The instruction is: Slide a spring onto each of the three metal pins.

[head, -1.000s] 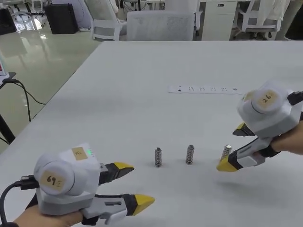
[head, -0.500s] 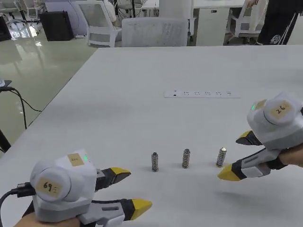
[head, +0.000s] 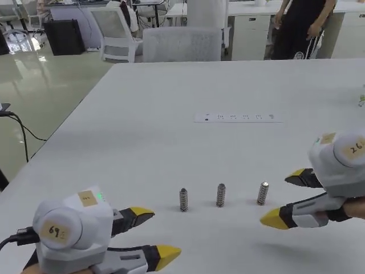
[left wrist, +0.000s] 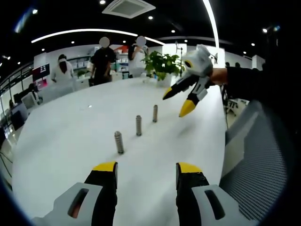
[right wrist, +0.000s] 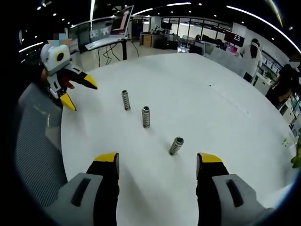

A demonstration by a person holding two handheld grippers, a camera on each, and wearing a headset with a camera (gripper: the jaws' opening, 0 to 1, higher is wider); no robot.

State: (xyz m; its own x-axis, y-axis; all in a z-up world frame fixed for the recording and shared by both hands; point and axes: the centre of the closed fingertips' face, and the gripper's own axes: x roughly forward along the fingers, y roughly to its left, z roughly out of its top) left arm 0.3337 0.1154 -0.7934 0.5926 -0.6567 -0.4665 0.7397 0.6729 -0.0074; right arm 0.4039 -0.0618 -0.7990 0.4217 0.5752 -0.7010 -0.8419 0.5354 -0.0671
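Now, three upright metal pins [head: 220, 195] in a row on the white table [head: 142, 114], each sleeved in a grey coiled spring [head: 183, 200], left gripper [head: 163, 232] near left, jaws apart, empty, right gripper [head: 276, 198] just right of the row, jaws apart, empty.

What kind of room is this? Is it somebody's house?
Probably not a house. It looks like an open office or lab: a big white table with a power strip on it, office chairs beyond it, and a potted plant.
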